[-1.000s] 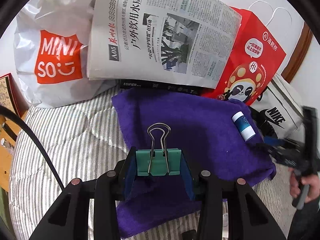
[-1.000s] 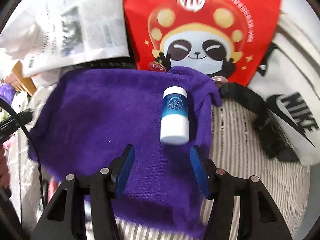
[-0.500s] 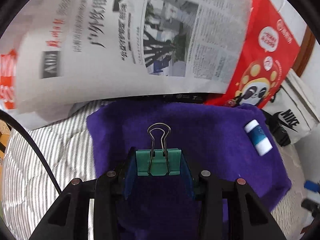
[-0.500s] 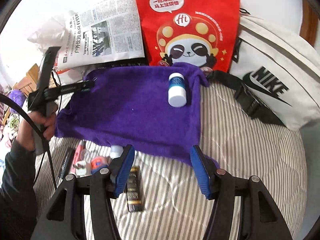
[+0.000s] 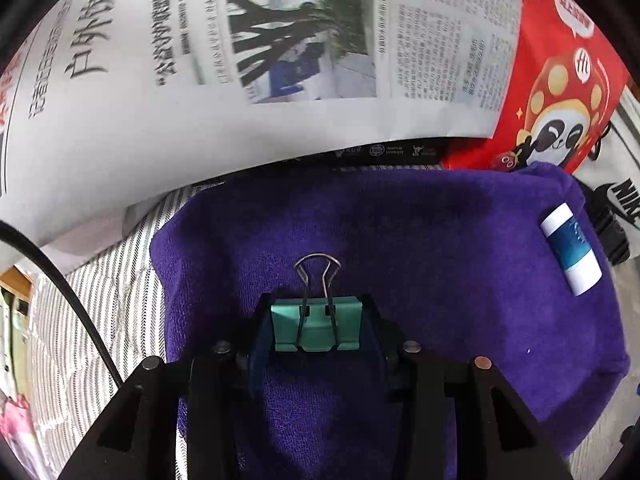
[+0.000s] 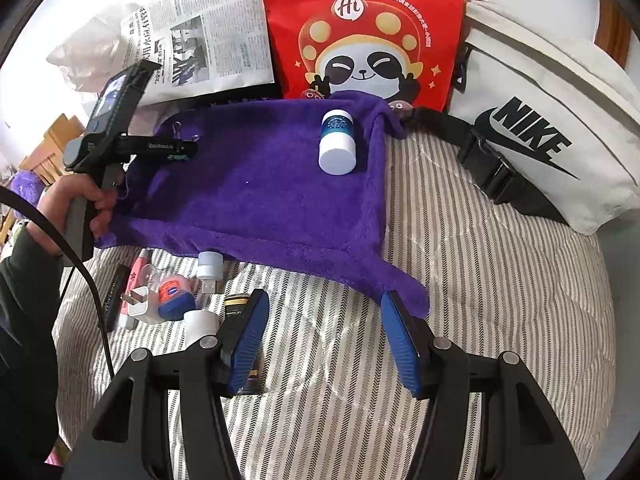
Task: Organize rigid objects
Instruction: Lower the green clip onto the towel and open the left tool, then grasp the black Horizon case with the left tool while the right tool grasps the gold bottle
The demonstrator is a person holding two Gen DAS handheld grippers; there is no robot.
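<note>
Striped bed (image 5: pixel 104 320), purple towel (image 5: pixel 440 240) | left view: left gripper (image 5: pixel 316 330) fingers clamped on green binder clip (image 5: pixel 316 326) above towel; light, stiff, slippery metal, held by flat sides | right view: right gripper (image 6: pixel 322 342) fingers apart, empty; white bottle (image 6: pixel 337 142) lies far on towel; clutter (image 6: pixel 168 296) near-left.

Left wrist view: set low and close over the purple towel (image 5: pixel 400 264), facing ahead of its jaws toward the newspaper (image 5: pixel 248 64) and red bag (image 5: pixel 560 92). Right wrist view: held higher and farther back above the striped bed (image 6: pixel 500 300), facing the same towel (image 6: pixel 260 184). Shared by both: towel, white-and-blue bottle (image 5: pixel 570 254) (image 6: pixel 337 142), newspaper, red bag.
</note>
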